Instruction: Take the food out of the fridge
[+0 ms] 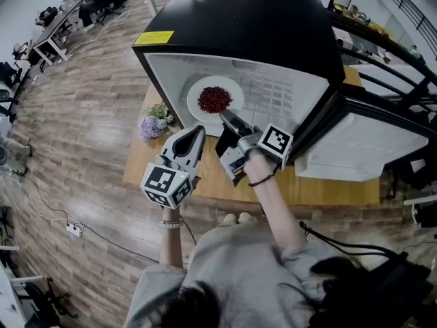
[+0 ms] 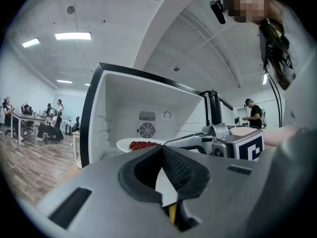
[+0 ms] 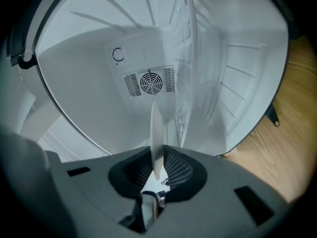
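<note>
Head view
- Fridge: small black-topped fridge [image 1: 239, 26] on a wooden table [image 1: 328, 190]. Its door [image 1: 362, 145] is swung open to the right.
- Food: a heap of red pieces [image 1: 214, 99], chillies or berries, cannot tell which. It sits on a white plate [image 1: 196, 91] inside the cavity, near the mouth.
- Right gripper [image 1: 227, 118]: tips are at the plate's near rim.
- Left gripper [image 1: 194, 134]: in front of the fridge, apart from the plate, tips drawn together.
- Beside the fridge: a bunch of purple flowers [image 1: 154, 123] on the table.

Left gripper view
- Jaws: pads meet at the tip with nothing between them, so this gripper is empty.
- Only seen here: the plate from the side, low in the cavity with the heap in a shallow mound, and the fan grille [image 2: 146, 130] on the back wall. Whether the plate is clear of the floor cannot be told.

Right gripper view
- Jaws: narrow, pinched on the plate's thin rim, which shows edge-on between the pads.
- Only seen here: the grip itself. A wire shelf [image 3: 187, 83] runs close alongside the plate. The food is not visible.

Handling (judgement)
- Plate: stiff, glazed, probably slick and breakable.
- Load: light and loose, so it will slide if the plate tips.
- Hold: a one-sided rim pinch gives the plate leverage to droop. Keep it level, and the free gripper could take the rim on the left side.
</note>
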